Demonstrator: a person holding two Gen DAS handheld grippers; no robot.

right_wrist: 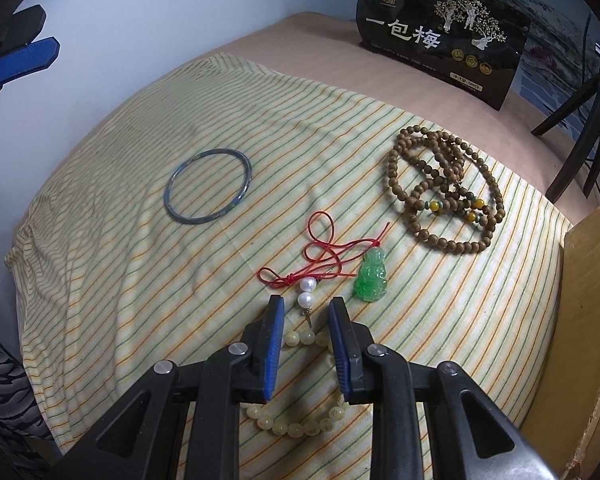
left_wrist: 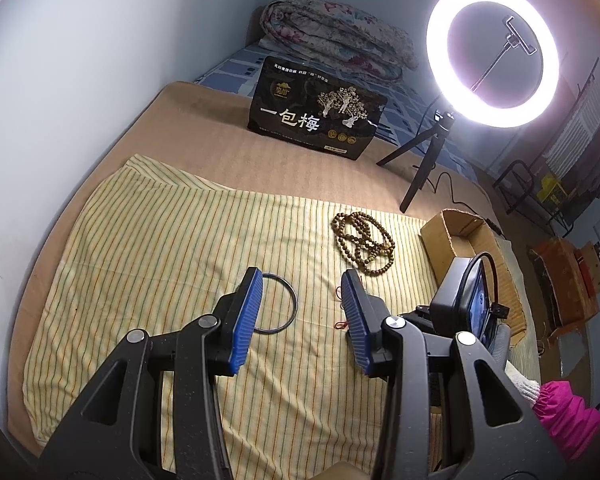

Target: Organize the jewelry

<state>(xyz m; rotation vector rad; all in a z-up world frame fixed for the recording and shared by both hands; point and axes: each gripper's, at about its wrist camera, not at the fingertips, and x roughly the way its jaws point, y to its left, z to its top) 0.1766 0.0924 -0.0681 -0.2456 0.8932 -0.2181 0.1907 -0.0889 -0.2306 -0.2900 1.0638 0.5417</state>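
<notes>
Right gripper (right_wrist: pixel 303 312): my jaws stand a little apart above the striped cloth (right_wrist: pixel 140 300), nothing pinched; the cream bead bracelet (right_wrist: pixel 300 426) lies under and between them, whether touched I cannot tell.
Just ahead: pearl drop (right_wrist: pixel 305 292) on its red cord (right_wrist: pixel 320 248), the green jade pendant (right_wrist: pixel 371 276) just beside to the right.
Left gripper (left_wrist: pixel 302 284): jaws apart, empty, above the cloth; the blue bangle (left_wrist: pixel 278 304) is partly hidden behind my left finger.
Open room: bare cloth left of the bangle and toward the wall.
Far right: wooden bead necklace (right_wrist: pixel 446 188) coiled near the cloth's edge.
Right edge: cardboard box (right_wrist: pixel 588 320), its wall rising just beside the cloth.
Far edge: black snack bag (right_wrist: pixel 440 36) upright on the bed (right_wrist: pixel 320 48), ring light (left_wrist: pixel 492 54) on a tripod to its right.
</notes>
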